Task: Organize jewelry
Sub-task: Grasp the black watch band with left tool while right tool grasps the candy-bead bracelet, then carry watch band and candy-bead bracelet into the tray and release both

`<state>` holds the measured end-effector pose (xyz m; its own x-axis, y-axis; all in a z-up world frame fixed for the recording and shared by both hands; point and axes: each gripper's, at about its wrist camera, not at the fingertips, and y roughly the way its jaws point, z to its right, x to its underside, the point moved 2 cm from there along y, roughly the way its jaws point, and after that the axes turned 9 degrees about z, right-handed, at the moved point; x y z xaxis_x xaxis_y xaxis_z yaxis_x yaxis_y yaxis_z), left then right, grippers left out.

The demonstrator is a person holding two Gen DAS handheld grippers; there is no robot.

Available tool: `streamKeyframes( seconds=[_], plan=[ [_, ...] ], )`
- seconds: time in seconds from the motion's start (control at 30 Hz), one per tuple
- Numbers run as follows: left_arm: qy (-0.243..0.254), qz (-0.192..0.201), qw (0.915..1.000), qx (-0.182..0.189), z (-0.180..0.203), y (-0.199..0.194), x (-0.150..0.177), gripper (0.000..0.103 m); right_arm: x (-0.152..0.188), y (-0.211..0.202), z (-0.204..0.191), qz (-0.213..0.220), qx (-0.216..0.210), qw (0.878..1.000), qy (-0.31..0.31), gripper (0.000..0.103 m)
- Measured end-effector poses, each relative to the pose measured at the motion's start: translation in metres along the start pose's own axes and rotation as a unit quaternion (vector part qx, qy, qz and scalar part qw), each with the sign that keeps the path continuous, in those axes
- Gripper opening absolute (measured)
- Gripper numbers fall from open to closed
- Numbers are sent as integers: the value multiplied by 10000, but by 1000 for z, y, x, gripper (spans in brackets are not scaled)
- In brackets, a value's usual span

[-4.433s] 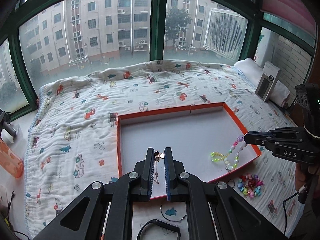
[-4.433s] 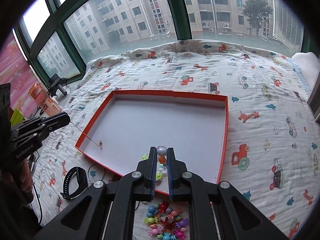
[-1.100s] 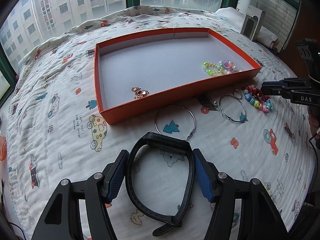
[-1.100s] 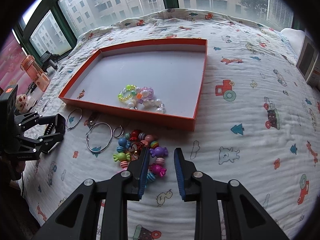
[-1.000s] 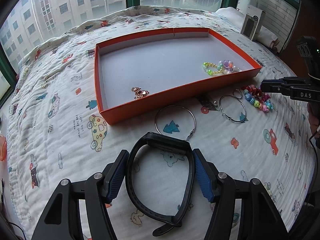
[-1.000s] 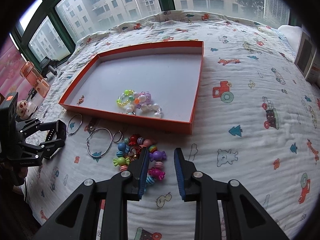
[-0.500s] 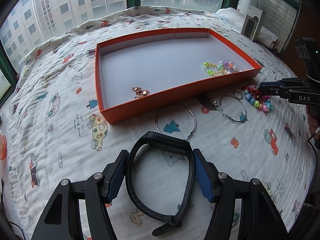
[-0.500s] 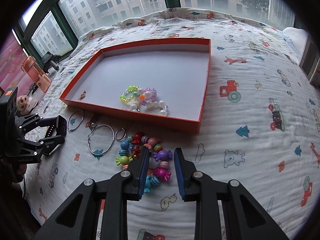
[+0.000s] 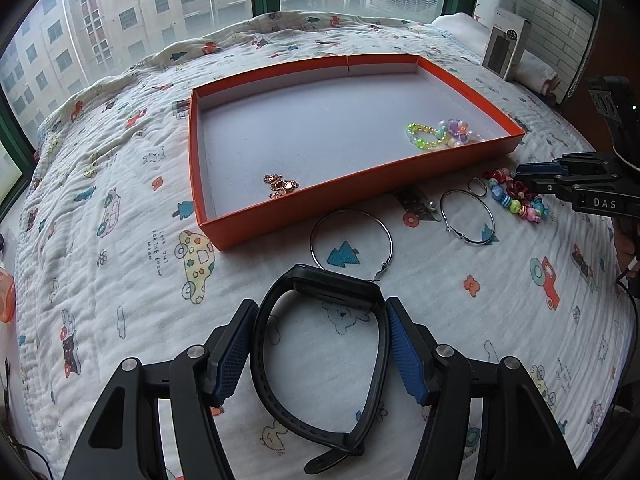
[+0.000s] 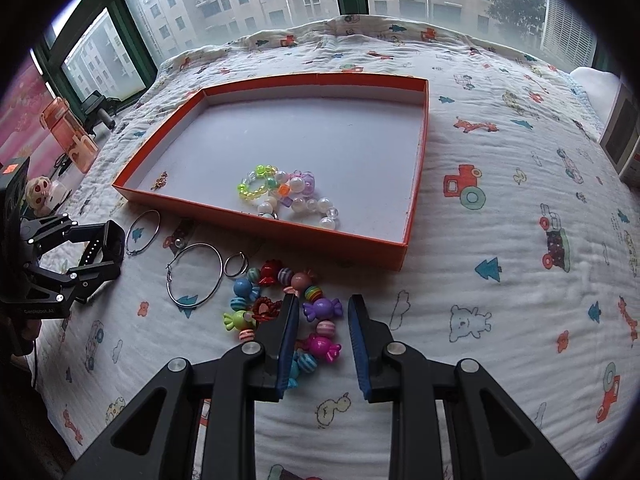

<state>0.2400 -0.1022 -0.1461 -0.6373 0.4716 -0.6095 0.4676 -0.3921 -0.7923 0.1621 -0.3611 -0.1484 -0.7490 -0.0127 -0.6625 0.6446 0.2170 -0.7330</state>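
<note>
Spread wide on the left, the left gripper still straddles the black wristband lying on the cartoon-print quilt, its blue pads flanking the band without visibly squeezing it, just as half a second ago. Ahead lie a large hoop earring and a second hoop on the quilt, in front of the orange tray. Inside the tray rest a small rose-gold chain at left and a pastel bead bracelet at right. Further right, the right gripper, jaws parted, has edged forward over the candy-bead bracelet, now bracketing its purple and pink beads.
</note>
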Motion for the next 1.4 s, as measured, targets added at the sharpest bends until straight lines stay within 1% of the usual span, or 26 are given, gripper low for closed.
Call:
streamKeyframes(
  seconds=[0.07, 0.23, 0.33, 0.53, 0.77, 0.93, 1.03, 1.17, 1.4],
  plan=[
    [-6, 7, 10000, -20, 0, 1, -1, 68, 0, 1, -2, 10, 91, 9999, -89, 23],
    [-9, 39, 10000, -50, 0, 2, -1, 68, 1, 0, -4, 45, 198, 9996, -211, 23],
    [-2, 88, 9999, -54, 1, 1, 0, 67, 1, -2, -6, 76, 181, 9997, -146, 23],
    [29, 216, 9998, -40, 2, -3, 3, 59, -3, -16, -13, 240, 169, 9995, -141, 23],
    [-128, 340, 9993, 15, 2, -11, 7, 55, -12, -32, -21, 469, 144, 9987, -135, 23],
    [-305, 516, 9982, 60, 2, -31, 4, 55, -19, -45, -27, 597, 72, 9981, -119, 23],
    [-354, 673, 9971, 10, 4, -48, -1, 55, -23, -54, -31, 687, 27, 9976, -119, 23],
    [-400, 923, 9949, -56, 6, -73, -14, 55, -33, -69, -36, 830, -33, 9964, -165, 23],
    [-462, 1321, 9899, -205, 10, -108, -47, 55, -56, -96, -45, 1127, -132, 9930, -338, 23]
  ],
)
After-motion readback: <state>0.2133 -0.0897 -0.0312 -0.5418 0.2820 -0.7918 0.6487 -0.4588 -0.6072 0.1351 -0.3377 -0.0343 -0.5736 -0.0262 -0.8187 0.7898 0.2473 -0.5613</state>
